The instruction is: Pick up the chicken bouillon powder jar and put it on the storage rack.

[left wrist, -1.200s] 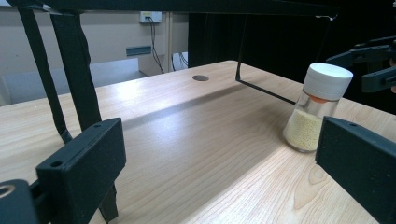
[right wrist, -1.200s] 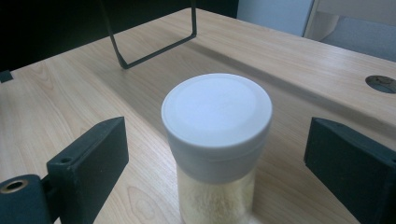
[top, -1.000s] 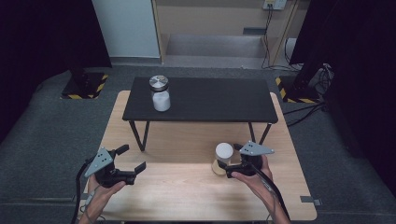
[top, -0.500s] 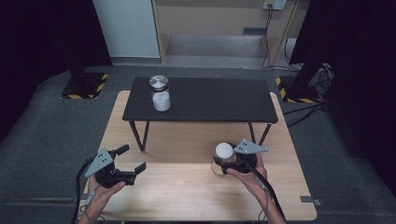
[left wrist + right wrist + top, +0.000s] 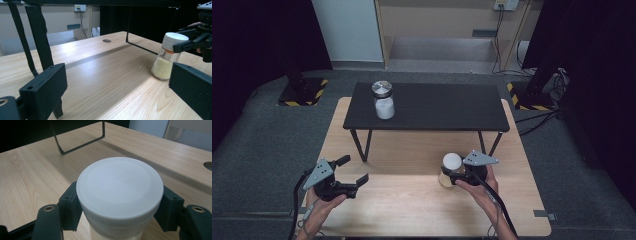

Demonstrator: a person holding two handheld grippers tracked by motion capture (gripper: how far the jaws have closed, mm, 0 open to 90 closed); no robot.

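I'm holding the right tongs (image 5: pixel 451 175) clamped on the white-lidded jar (image 5: pixel 450 169); the jaws have just been closing, and in the right gripper view both black pads are pressing the jar (image 5: pixel 119 195) just under its lid, one on each side. The jar is sitting on the wooden worktop (image 5: pixel 412 220) at its near right, and the left gripper view shows it (image 5: pixel 168 58) leaning a little, with pale yellow grains filling the lower part and an orange band under the lid. The left tongs (image 5: pixel 353 174) are hovering over the near left of the worktop, well apart from the jar, jaws standing wide with nothing between them. Looking along the left tongs (image 5: pixel 120 85), I'm seeing bare wood all the way across to the jar, so nothing is blocking that line. A low black table (image 5: pixel 427 107) is standing on the far half of the worktop; its thin legs are coming down beyond the jar, the nearest one close behind the right hand (image 5: pixel 477 187). A second jar with a metal lid (image 5: pixel 383 100) is standing on the black table's left end, far from both tongs. A round hole (image 5: pixel 107 40) is showing in the worktop's surface beyond the jar, near the edge.
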